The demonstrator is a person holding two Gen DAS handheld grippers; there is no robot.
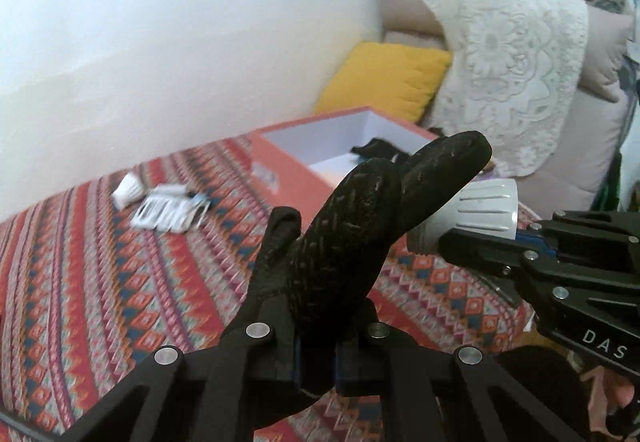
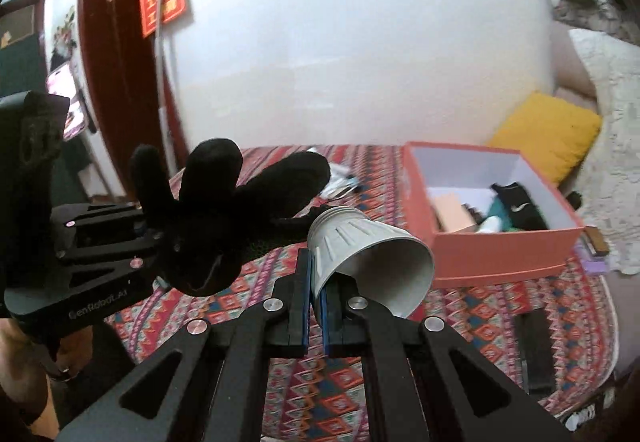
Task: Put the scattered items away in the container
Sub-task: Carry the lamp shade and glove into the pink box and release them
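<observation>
Gripping a black glove (image 1: 352, 226) at its cuff, the left gripper (image 1: 316, 358) holds it above a bed covered in a red patterned bedspread (image 1: 100, 262), the glove's fingers sticking up and splayed toward the far end of the bed. Alongside it, the right gripper (image 2: 316, 316) has its blue-padded jaws clenched on the rim wall of a white ribbed plastic cup (image 2: 372, 258), which lies tilted on its side in the grasp, mouth toward the camera in the right wrist view. Both items hang in the air, clear of the bedspread and short of the container. That container, an orange shoebox (image 2: 500, 254) with a white interior, sits open on the bed near the pillow end, just beside a yellow cushion (image 2: 548, 134) and a white lace-covered pillow (image 1: 508, 74). The shoebox already holds several things, among them a black garment with a white swoosh mark (image 2: 520, 202), a pale peach-coloured card or box (image 2: 452, 214) and something teal. Still on the bedspread by the white wall (image 1: 180, 22), well apart from the box, lie a second white cup (image 1: 128, 192) on its side and a small scatter of white packets (image 1: 172, 208), too blurred to identify
</observation>
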